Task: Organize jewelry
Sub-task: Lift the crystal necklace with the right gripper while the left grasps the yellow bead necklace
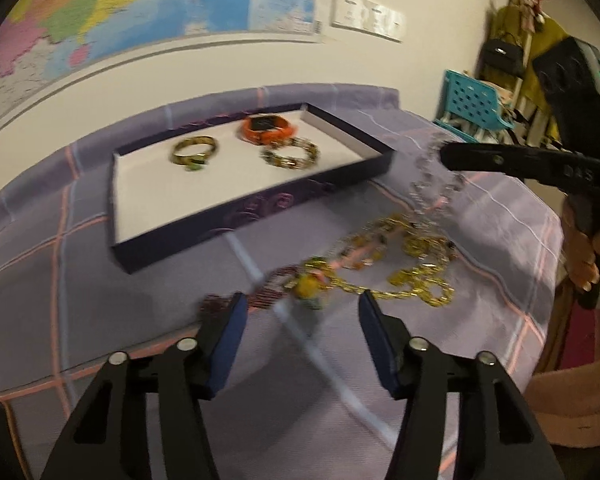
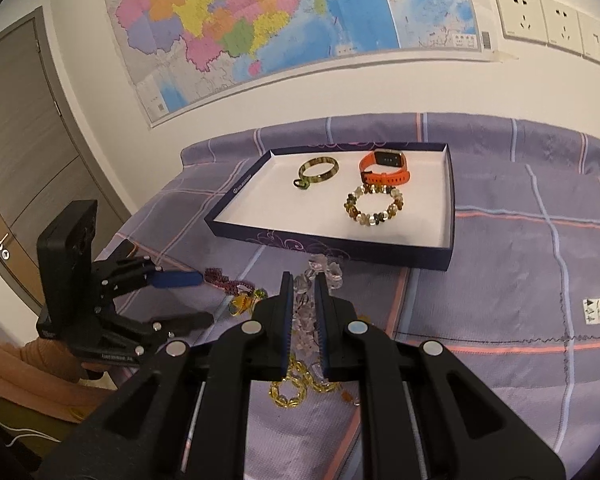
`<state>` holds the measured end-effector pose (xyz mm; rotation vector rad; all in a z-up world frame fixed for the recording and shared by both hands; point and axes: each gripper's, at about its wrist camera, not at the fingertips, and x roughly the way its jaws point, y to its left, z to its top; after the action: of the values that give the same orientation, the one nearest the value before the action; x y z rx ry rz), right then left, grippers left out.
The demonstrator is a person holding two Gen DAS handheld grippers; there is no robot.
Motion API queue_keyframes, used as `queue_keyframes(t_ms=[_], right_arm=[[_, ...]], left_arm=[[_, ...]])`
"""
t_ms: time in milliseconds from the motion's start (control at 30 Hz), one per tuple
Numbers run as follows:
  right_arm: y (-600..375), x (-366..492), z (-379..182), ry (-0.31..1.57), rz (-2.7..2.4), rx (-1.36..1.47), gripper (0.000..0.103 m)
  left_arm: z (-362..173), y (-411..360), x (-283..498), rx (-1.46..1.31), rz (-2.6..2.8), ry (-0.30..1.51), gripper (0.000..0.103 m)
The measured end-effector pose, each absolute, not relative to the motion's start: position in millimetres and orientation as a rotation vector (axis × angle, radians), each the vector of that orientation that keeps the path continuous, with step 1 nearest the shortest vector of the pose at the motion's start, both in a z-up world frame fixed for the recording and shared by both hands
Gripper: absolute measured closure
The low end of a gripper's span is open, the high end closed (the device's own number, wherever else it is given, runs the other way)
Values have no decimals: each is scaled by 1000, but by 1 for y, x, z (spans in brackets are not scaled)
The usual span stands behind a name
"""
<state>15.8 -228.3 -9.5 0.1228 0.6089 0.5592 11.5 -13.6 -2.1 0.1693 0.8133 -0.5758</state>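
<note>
Two handheld grippers work over a bed (image 2: pixel 500 240) spread with purple plaid, below a wall map (image 2: pixel 284 20). At far left in the right wrist view stands a grey door (image 2: pixel 16 128); in front of it the left gripper (image 2: pixel 204 298), held by a hand in a peach sleeve (image 2: pixel 24 360), has its jaws spread with nothing between them, just short of a dark red bracelet (image 2: pixel 222 280). Beside that bracelet lies a yellow-green pendant (image 2: pixel 246 300). At centre the right gripper (image 2: pixel 304 300) is pressed onto a clear crystal strand (image 2: pixel 326 272), which rises past the fingertips and also hangs below them. Under it a gold chain (image 2: pixel 296 388) lies in loops on the cover. Behind, an open dark tray (image 2: pixel 452 216) with a white floor holds three pieces, apart from one another: a green bangle (image 2: pixel 318 170) at left, an orange watch (image 2: pixel 384 168) toward the back and a beaded bracelet (image 2: pixel 374 206) in front of the watch. Wall sockets (image 2: pixel 552 20) sit at upper right. From the left wrist view the strand dangles from the right gripper above the chain, blurred, with a teal basket (image 1: pixel 472 104) beyond the bed's edge.
</note>
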Motion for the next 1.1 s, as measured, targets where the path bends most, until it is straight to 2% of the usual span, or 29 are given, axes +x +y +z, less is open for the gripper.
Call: queue_keyframes(t_ms=[67, 233, 433, 600, 1100], right_arm=[[-228, 17, -12, 615, 559, 129, 92], [-229, 19, -18, 629, 562, 140, 92], [-232, 21, -24, 635, 551, 154, 91], [-232, 21, -25, 634, 554, 159, 91], [-231, 19, -18, 602, 568, 167, 93]], left_arm=[[-7, -22, 14, 181, -585, 832, 55], [-18, -34, 27, 186, -588, 886, 74], [-20, -34, 35, 159, -584, 907, 76], [-20, -33, 37, 164, -550, 906, 92], [-9, -19, 29, 113, -553, 884, 92]])
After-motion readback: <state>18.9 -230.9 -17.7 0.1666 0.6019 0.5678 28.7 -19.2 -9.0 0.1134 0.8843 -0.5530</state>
